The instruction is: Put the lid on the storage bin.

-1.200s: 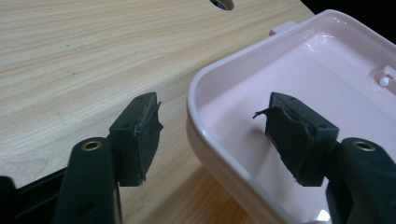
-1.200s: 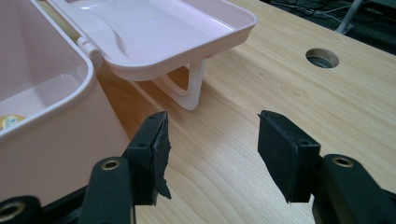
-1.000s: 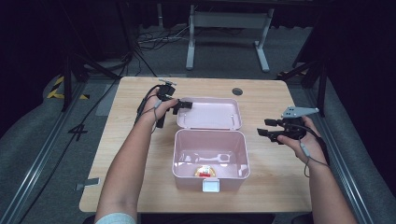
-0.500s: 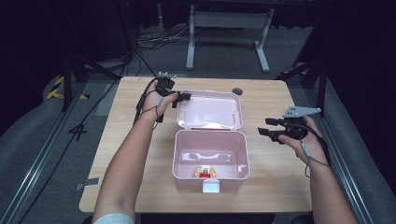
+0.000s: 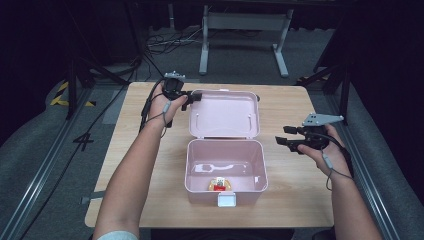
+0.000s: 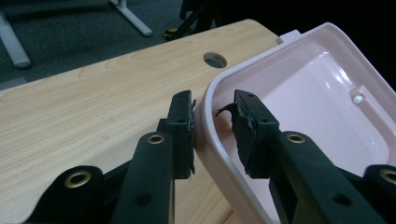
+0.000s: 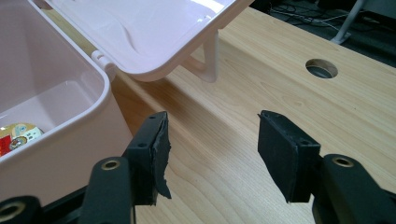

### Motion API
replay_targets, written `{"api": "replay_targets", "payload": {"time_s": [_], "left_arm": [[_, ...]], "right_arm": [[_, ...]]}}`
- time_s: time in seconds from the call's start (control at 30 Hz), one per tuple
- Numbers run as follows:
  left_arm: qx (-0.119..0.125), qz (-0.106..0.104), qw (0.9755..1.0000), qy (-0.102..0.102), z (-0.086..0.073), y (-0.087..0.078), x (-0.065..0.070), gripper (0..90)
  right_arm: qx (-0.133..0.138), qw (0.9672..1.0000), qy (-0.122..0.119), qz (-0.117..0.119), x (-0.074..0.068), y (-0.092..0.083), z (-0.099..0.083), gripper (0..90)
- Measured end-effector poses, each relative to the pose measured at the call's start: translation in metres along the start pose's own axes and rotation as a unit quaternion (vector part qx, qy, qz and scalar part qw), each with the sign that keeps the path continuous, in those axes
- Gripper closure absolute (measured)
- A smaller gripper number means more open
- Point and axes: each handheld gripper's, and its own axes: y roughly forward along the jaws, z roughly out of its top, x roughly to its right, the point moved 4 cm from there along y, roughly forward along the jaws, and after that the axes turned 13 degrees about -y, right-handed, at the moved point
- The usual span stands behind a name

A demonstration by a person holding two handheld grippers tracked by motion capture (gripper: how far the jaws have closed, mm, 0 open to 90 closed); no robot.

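The left gripper point(image 6: 212, 123) has its jaws astride the rim of the pink box's lid point(image 5: 225, 114) at the lid's far left corner, one pad outside the wall and one inside. The jaws have just been closing on that rim. In the left gripper view the outer pad lies against the wall; whether the inner pad presses it cannot be told. The right gripper point(image 7: 212, 140) hangs released over bare table point(image 5: 295, 200) just right of the box point(image 5: 226, 167), nothing between its pads.

Around the box, the wooden top lies free on both sides, with a cable hole point(image 7: 321, 68) beyond the lid; the front wall stands near the table's near edge.

A small red-and-yellow item point(image 5: 219, 184) rests on the box floor by the front wall, too small to identify. In the right gripper view the box wall cuts most of it off.

Against the frame a second ago, the lid's free edge has risen off the table and stands tilted up, while the right gripper has kept its place.
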Motion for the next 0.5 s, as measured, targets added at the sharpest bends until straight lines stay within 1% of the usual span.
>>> {"api": "replay_targets", "payload": {"time_s": [0.03,0.07,0.1,0.13,0.2,0.33,0.5], "left_arm": [[0.000,0.000,1.0000,0.000,0.000,0.000,0.000,70.2],[0.009,-0.002,1.0000,-0.001,0.002,-0.003,0.002,70.7],[0.009,-0.002,1.0000,-0.001,0.002,-0.003,0.002,71.1],[0.014,-0.003,0.9999,0.004,0.004,-0.006,0.004,71.4],[0.015,-0.001,0.9998,0.010,0.005,-0.009,0.006,71.4],[0.017,-0.001,0.9998,0.015,0.006,-0.012,0.007,71.5],[0.027,-0.002,0.9993,0.026,0.010,-0.019,0.014,72.1]], "right_arm": [[0.000,1.0000,0.000,0.000,0.000,0.000,0.000,44.2],[0.001,1.0000,-0.001,0.000,-0.001,0.000,0.001,44.2],[0.001,1.0000,-0.001,0.000,-0.001,0.000,0.001,44.2],[0.001,1.0000,-0.003,0.001,-0.002,0.000,0.002,44.2],[0.002,1.0000,-0.005,0.002,-0.003,0.000,0.003,44.4],[0.004,1.0000,-0.008,0.004,-0.005,0.001,0.004,45.9],[0.003,0.9999,-0.005,0.009,-0.007,0.001,0.005,48.1]]}}
